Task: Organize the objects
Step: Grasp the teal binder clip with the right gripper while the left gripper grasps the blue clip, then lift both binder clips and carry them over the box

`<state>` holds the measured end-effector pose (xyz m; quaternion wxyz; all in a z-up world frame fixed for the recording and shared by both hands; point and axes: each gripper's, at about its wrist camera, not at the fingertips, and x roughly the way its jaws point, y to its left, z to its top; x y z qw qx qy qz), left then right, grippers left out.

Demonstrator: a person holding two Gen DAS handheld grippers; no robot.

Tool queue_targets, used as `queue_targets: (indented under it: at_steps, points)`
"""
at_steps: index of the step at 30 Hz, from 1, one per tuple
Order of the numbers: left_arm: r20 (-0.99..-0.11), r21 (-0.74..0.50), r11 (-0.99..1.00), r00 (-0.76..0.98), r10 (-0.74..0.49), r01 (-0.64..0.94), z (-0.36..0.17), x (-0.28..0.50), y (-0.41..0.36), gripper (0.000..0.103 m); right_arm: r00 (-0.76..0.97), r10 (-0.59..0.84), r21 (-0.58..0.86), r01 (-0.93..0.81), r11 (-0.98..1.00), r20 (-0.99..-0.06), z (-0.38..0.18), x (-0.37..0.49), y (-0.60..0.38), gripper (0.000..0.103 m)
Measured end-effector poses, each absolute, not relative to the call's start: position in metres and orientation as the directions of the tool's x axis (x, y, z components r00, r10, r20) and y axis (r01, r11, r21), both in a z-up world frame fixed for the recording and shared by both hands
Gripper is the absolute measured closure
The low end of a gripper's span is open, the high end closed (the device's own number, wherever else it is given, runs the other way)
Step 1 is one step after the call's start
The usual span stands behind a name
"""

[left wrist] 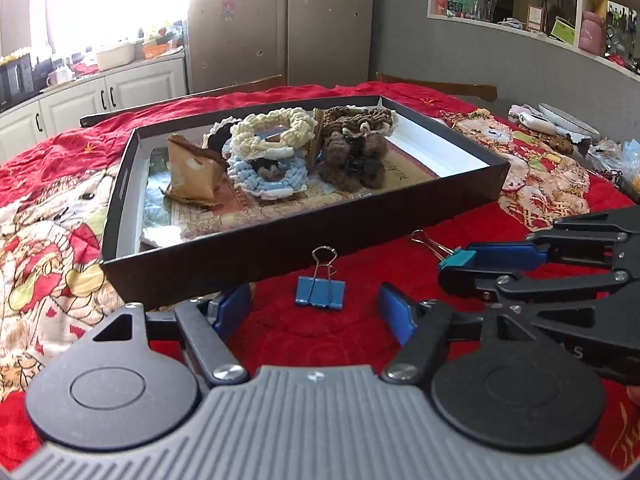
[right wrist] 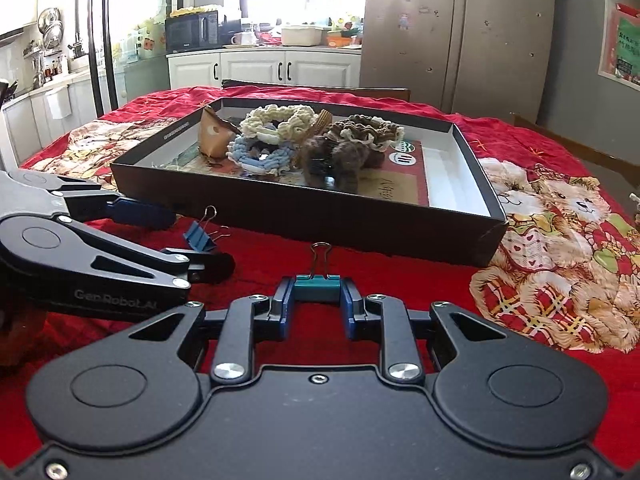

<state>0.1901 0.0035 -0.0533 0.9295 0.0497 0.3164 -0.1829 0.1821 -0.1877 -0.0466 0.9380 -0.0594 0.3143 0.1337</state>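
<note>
A blue binder clip lies on the red cloth just in front of my open left gripper, between its fingers but untouched; it also shows in the right wrist view. My right gripper is shut on a teal binder clip, seen from the side in the left wrist view. A black shallow box behind both clips holds crocheted scrunchies and a tan pouch.
The red quilted cloth with teddy bear prints covers the table. Small clutter lies at the far right. Wooden chair backs, a fridge and kitchen cabinets stand behind the table.
</note>
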Motion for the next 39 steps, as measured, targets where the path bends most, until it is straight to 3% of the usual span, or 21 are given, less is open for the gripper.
queue_targets:
  at_steps: [4,8,13,22,32,39]
  points:
    - [-0.608,-0.025,0.931,0.734,-0.303,0.364,-0.054,0.191,0.001,0.029,0.765,0.213,-0.023,-0.285,0.958,-0.608,-0.046,0.182,-0.190,0.080]
    - [-0.607,-0.021,0.936,0.739,-0.292,0.352,-0.053,0.190,-0.002,0.052,0.765,0.213,-0.024,-0.285,0.958,-0.607,-0.046,0.182,-0.190,0.080]
    - [-0.602,-0.014,0.942,0.749,-0.276,0.335,-0.052,0.190,-0.004,0.073,0.765,0.215,-0.020,-0.285,0.958,-0.607,-0.046,0.182,-0.190,0.080]
    - [-0.585,-0.024,0.939,0.757,-0.291,0.342,-0.043,0.179,0.001,0.075,0.774,0.235,-0.017,-0.302,0.953,-0.589,-0.040,0.177,-0.189,0.080]
    - [-0.506,-0.059,0.943,0.804,-0.312,0.328,-0.007,0.171,0.010,0.075,0.823,0.286,0.027,-0.314,0.949,-0.491,-0.013,0.166,-0.197,0.080]
    - [-0.500,-0.029,0.954,0.822,-0.274,0.300,0.006,0.190,0.014,0.075,0.846,0.243,-0.006,-0.280,0.960,-0.474,0.001,0.179,-0.204,0.080]
